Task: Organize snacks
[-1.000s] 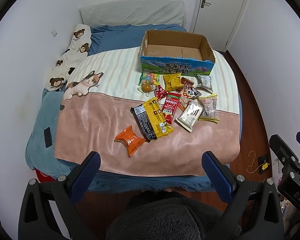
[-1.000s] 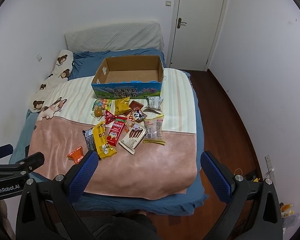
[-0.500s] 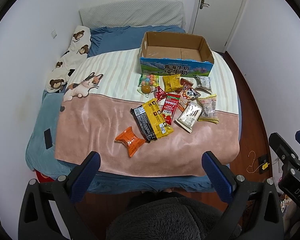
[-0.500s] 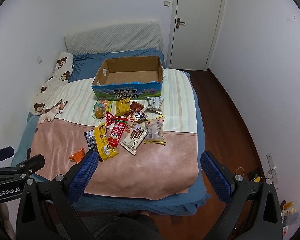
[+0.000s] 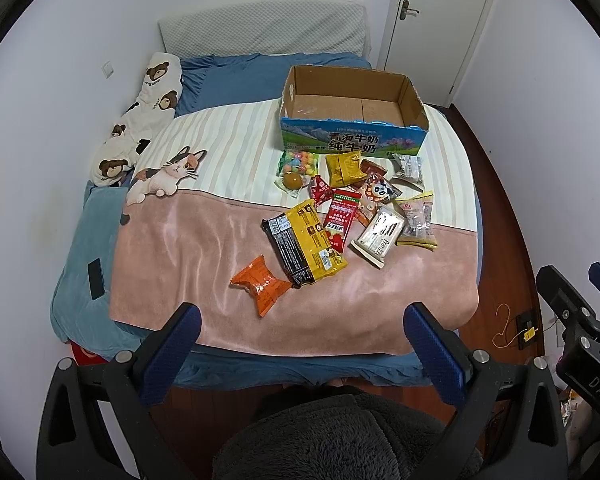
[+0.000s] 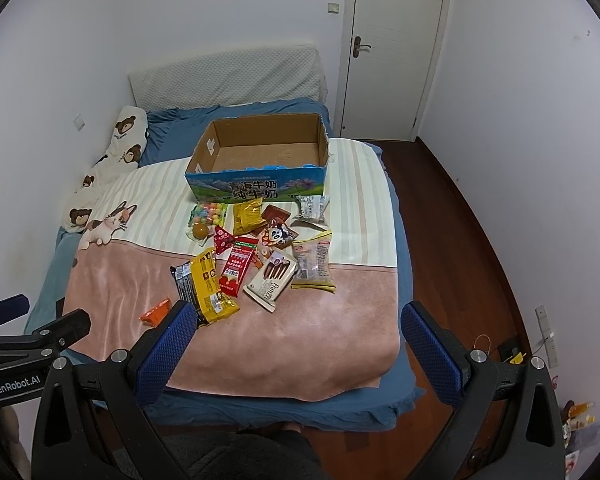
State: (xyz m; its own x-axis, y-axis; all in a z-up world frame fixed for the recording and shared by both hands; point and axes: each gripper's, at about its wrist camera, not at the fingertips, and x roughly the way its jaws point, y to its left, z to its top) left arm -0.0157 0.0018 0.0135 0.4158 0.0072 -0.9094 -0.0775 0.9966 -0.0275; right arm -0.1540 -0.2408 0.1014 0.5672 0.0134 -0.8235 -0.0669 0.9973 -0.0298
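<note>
Lying scattered on a pink-and-striped blanket [image 5: 204,264], a dozen or so snack packets [image 5: 340,208] wait in front of an open, empty milk carton box [image 5: 352,120] near the middle of the bed. The orange packet [image 5: 260,282] sits nearest the foot of the bed, touching the long yellow-and-black packet [image 5: 304,246]; a red sachet [image 5: 342,220], a white biscuit-stick pack [image 5: 378,234] and a clear-wrapped pack [image 5: 418,222] overlap beyond it, with a bag of coloured candy balls [image 5: 298,162] just beside the box. All look light, soft and crinkly, probably slippery in foil, with contents that could crush; a pinch on a sealed end seam seems the safest hold. The left gripper [image 5: 300,344] and the right gripper [image 6: 298,336] both hang above the foot of the bed with jaws spread wide and nothing between them, well apart from the pile. Overlapping packets may drag one another when lifted, and the soft bedding gives little to press against. A cat plush [image 5: 166,176], a bear-print pillow [image 5: 148,104] and a dark phone-like object [image 5: 96,278] lie off to the left, clear of the path to the box.
</note>
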